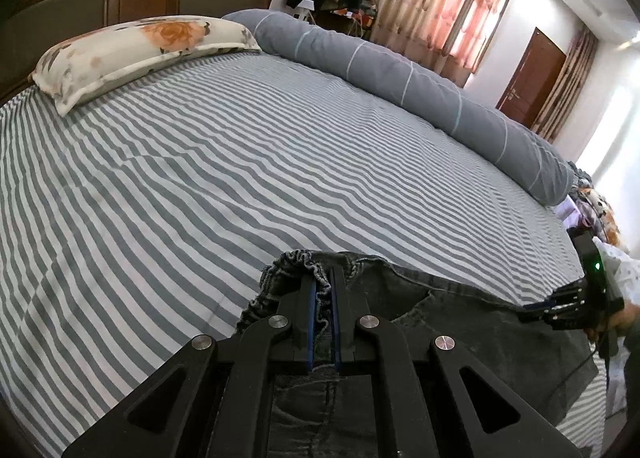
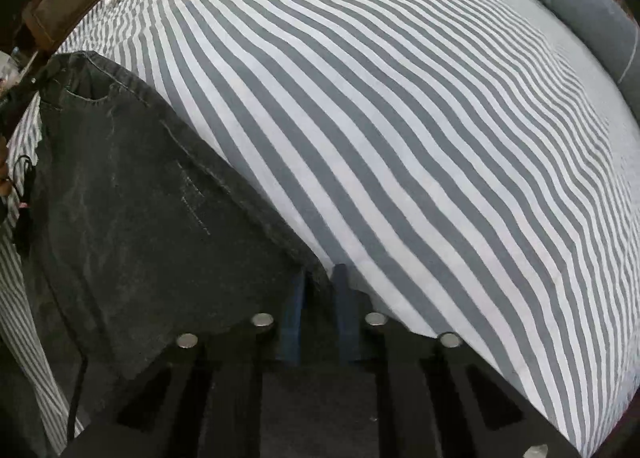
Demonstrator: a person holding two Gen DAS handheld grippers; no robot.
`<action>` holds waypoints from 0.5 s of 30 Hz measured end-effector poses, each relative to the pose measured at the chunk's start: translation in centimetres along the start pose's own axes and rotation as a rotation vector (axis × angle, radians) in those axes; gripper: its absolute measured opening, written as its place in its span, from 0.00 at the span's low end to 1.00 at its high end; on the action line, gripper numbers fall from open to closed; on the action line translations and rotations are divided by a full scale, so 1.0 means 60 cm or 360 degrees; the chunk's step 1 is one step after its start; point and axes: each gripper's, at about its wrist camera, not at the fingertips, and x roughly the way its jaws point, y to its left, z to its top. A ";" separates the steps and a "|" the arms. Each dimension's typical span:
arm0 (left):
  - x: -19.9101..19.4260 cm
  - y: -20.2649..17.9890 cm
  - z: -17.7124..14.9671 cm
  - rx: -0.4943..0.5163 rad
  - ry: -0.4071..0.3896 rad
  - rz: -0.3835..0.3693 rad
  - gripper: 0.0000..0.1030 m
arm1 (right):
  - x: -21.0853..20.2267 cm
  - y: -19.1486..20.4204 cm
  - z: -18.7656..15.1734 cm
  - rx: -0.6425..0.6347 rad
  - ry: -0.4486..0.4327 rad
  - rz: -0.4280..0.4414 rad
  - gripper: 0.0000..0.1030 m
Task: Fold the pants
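Dark grey denim pants (image 1: 448, 310) lie near the front edge of a striped bed. My left gripper (image 1: 323, 278) is shut on the gathered elastic waistband (image 1: 292, 264), which bunches between the blue pads. In the right wrist view the pants (image 2: 132, 209) stretch away to the left, pocket end far left. My right gripper (image 2: 320, 278) is shut on the pants' near edge, with denim between the blue pads. The right gripper also shows in the left wrist view (image 1: 576, 306) at the far right, on the cloth's edge.
The grey-and-white striped sheet (image 1: 240, 161) covers the bed. A floral pillow (image 1: 132, 53) lies at the headboard. A long grey rolled duvet (image 1: 400, 73) runs along the far side. Clothes are piled at the right (image 1: 596, 205).
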 end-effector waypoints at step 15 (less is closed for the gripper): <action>-0.095 -0.001 0.023 0.0252 0.0107 -0.0160 0.06 | -0.162 0.163 -0.104 0.0154 -0.0228 -0.0290 0.03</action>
